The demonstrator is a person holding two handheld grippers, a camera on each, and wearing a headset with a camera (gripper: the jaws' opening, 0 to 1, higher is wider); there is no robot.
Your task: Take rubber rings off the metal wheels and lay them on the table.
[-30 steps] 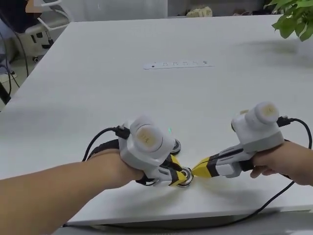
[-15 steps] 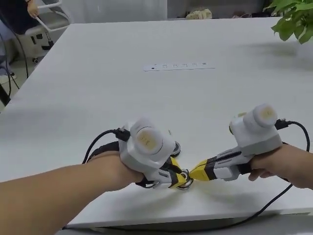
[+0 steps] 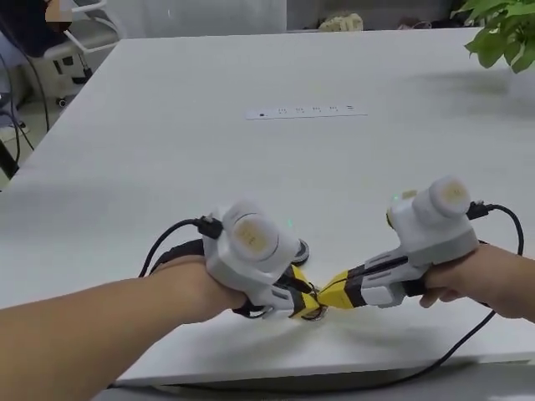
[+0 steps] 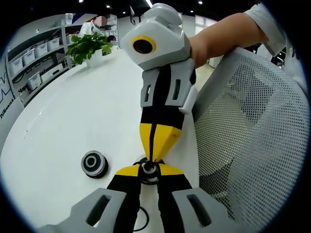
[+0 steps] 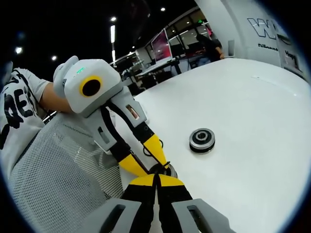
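Note:
A small metal wheel (image 4: 148, 170) rests on the white table (image 3: 251, 159) near its front edge, with my left gripper (image 4: 149, 170) shut on it, one yellow finger on each side. My right gripper (image 5: 156, 180) is shut, its yellow tips pressed to the wheel's (image 5: 164, 170) rim; I cannot tell whether they pinch the rubber ring. In the head view the left gripper (image 3: 303, 302) and the right gripper (image 3: 324, 298) meet tip to tip over the wheel (image 3: 312, 315). A second wheel (image 4: 94, 163) (image 5: 201, 139) (image 3: 298, 248) with a black rubber ring lies just beyond.
A flat socket strip (image 3: 305, 110) is set into the table's middle. A green plant (image 3: 501, 38) stands at the far right corner. Black cables (image 3: 167, 238) trail from both grippers. A mesh chair back (image 4: 243, 121) stands close behind the table's front edge.
My right gripper has slid left toward the wheel, so its tips now touch the left gripper's fingers. The left gripper and both wheels have stayed put.

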